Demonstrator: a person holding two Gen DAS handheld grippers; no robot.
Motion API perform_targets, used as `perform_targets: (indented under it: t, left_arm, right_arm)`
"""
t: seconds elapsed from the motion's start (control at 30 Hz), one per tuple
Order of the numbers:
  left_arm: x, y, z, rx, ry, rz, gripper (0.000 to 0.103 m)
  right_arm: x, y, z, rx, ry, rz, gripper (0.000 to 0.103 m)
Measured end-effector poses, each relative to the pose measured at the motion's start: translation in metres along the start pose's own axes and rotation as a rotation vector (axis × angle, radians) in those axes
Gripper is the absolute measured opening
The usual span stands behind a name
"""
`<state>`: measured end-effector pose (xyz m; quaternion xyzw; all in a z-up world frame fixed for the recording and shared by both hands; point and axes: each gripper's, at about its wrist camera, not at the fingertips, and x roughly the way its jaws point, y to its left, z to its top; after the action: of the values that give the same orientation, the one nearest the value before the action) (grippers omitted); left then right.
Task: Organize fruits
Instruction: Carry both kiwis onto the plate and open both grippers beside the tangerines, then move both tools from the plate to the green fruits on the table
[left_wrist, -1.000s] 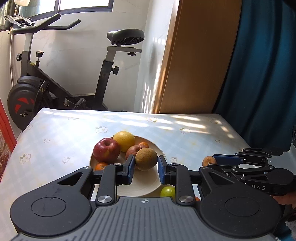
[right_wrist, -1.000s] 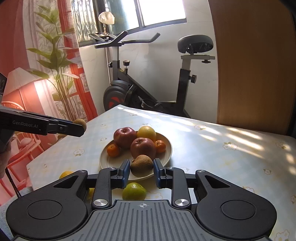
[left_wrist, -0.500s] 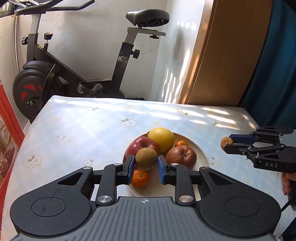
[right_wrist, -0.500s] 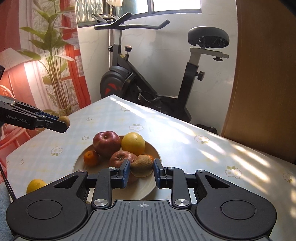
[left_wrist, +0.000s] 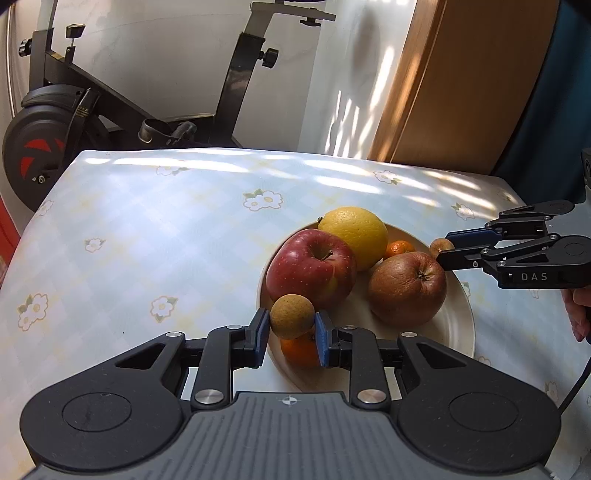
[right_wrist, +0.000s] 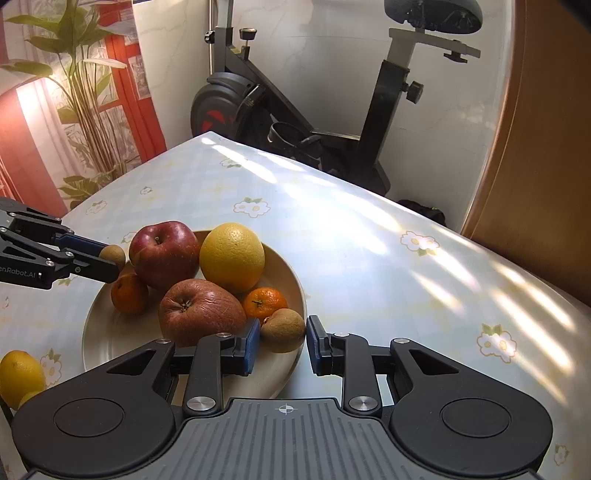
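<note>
A cream plate on the flowered table holds a red apple, a yellow citrus, a wrinkled apple and two mandarins. My left gripper is shut on a small brown round fruit just above the plate's near-left rim, over a mandarin. My right gripper is shut on a similar brown fruit over the plate's right rim, beside a mandarin. Each wrist view shows the other gripper at the plate's opposite side.
A lemon lies on the table off the plate's near-left side. An exercise bike stands behind the table's far edge. A wooden panel and a blue curtain are at the right, a plant at the left.
Both grippers have come down and in toward the plate, each still carrying its brown fruit. They now hang at opposite rims of the plate.
</note>
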<state>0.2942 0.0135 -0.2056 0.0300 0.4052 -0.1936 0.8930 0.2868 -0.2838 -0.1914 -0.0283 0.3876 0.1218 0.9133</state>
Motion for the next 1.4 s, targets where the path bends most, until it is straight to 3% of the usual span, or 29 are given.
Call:
perform_targets:
  t: [0.43, 0.5, 0.6, 0.83, 1.07, 1.4]
  left_arm:
    - [0.004, -0.001, 0.0, 0.004, 0.005, 0.005, 0.028]
    - [0.004, 0.0, 0.0, -0.002, 0.005, 0.007, 0.03]
    - [0.001, 0.003, 0.0, -0.02, -0.006, -0.001, 0.043]
    - [-0.007, 0.0, 0.0, -0.027, -0.03, -0.011, 0.044]
    - [-0.03, -0.013, -0.004, -0.033, -0.059, -0.004, 0.044]
    - [-0.046, -0.039, -0.023, 0.02, -0.012, 0.004, 0.044]
  right_arm:
    - [0.009, 0.006, 0.001, -0.024, 0.025, 0.004, 0.026]
    - [0.007, 0.007, 0.002, -0.025, 0.024, -0.001, 0.027]
    - [0.003, 0.007, 0.001, -0.024, 0.019, -0.008, 0.027]
    - [-0.014, 0.012, -0.005, -0.006, -0.008, -0.009, 0.027]
    - [-0.045, 0.019, -0.022, 0.05, -0.058, -0.008, 0.027]
    - [-0.07, 0.038, -0.061, 0.112, -0.054, 0.02, 0.032]
